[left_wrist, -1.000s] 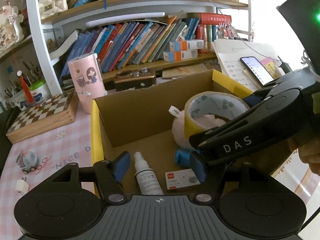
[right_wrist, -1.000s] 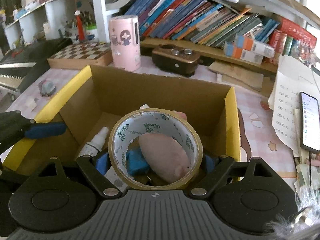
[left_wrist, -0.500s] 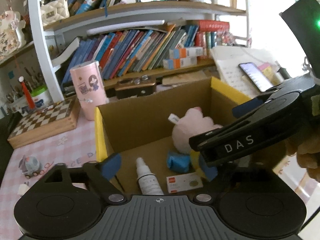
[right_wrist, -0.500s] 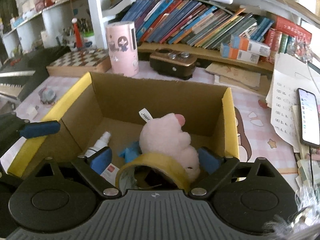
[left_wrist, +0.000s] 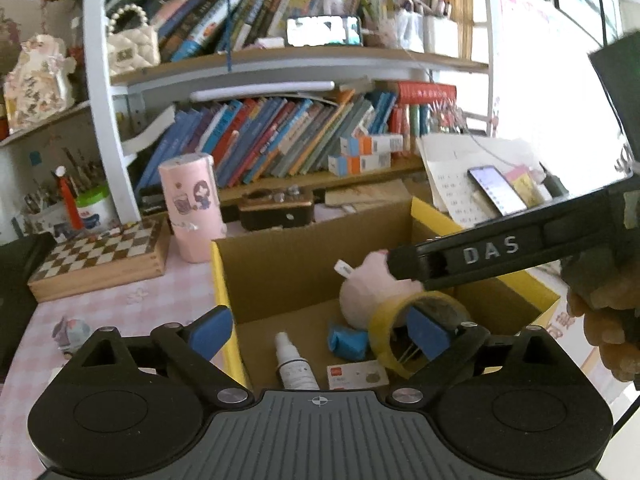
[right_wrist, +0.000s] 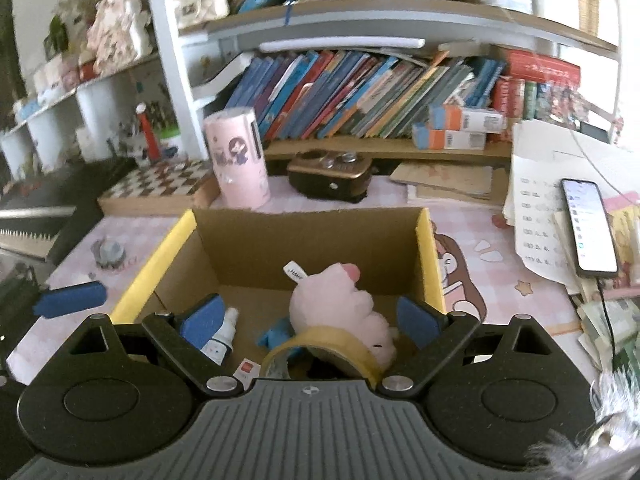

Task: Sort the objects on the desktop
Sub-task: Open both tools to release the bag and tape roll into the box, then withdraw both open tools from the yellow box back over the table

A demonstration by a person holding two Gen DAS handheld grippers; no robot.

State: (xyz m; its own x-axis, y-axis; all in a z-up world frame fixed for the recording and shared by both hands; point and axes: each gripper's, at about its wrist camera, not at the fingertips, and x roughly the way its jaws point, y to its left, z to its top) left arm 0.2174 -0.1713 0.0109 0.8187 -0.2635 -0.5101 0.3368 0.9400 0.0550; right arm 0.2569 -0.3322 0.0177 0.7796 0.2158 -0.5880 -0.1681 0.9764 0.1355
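Where the box point(right_wrist: 424, 256) sits: one tape roll point(right_wrist: 324, 346), one plush point(right_wrist: 340, 312), one bottle point(right_wrist: 222, 338).

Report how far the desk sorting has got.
Done: the tape roll lies in the box against the plush toy, with the spray bottle and a small card box. In hand: nothing; the right gripper is open, and the left gripper has just been opening, nothing pressed by either. Left: the small toy on the desk, maybe more.

Tape roll point(right_wrist: 320, 346) dropped into box point(right_wrist: 424, 248); both tools opened.
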